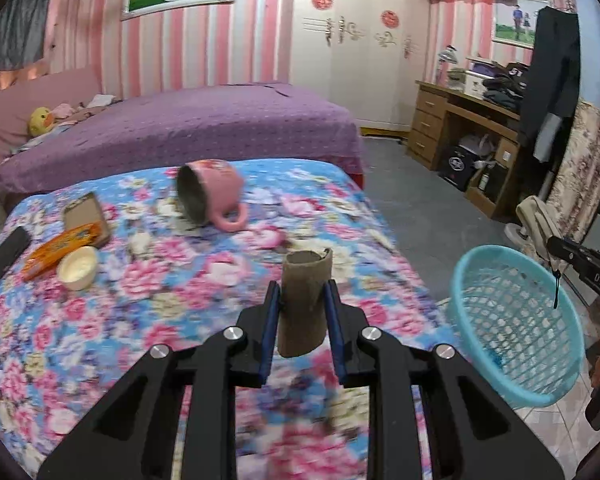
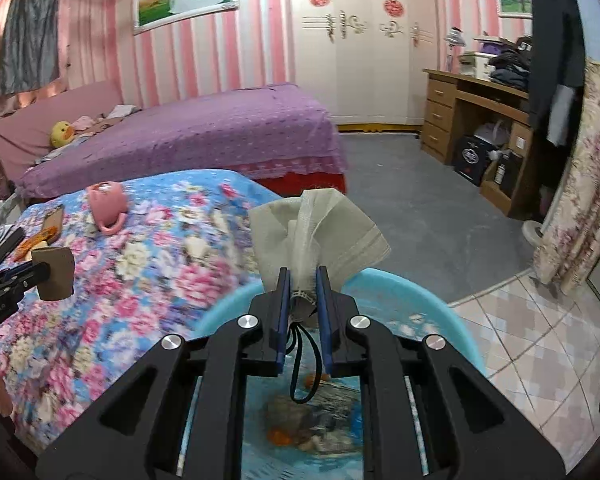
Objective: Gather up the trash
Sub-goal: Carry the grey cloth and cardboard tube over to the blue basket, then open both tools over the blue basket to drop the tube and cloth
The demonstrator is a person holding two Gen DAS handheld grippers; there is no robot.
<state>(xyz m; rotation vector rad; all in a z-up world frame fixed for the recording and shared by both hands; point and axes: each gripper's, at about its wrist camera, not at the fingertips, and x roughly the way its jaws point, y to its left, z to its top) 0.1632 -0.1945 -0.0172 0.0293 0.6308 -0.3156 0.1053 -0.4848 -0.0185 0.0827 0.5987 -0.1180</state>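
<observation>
Left hand-held gripper [image 1: 302,300] clamping cardboard tube [image 1: 305,302], right hand-held gripper [image 2: 302,284] pinching cloth [image 2: 320,228] above blue basket [image 2: 440,300], tipped pink mug [image 1: 212,194] behind

L gripper [image 1: 302,304]: black frame, blue pads [image 1: 269,332], jaws nearly closed, clamped on both sides of a cardboard tube [image 1: 305,304] that stands roughly upright between them. Seen from the R wrist cam, it comes in from the left edge, fingers pointing right, held up in the air w/ the tube at its tip.

R gripper [image 2: 302,294]: same build, jaws pinched narrow on a bunched cloth pouch [image 2: 314,232], w/ fabric fanning out above the tips and a black cord hanging below. From the L cam only part of its black body shows at far right.
</observation>
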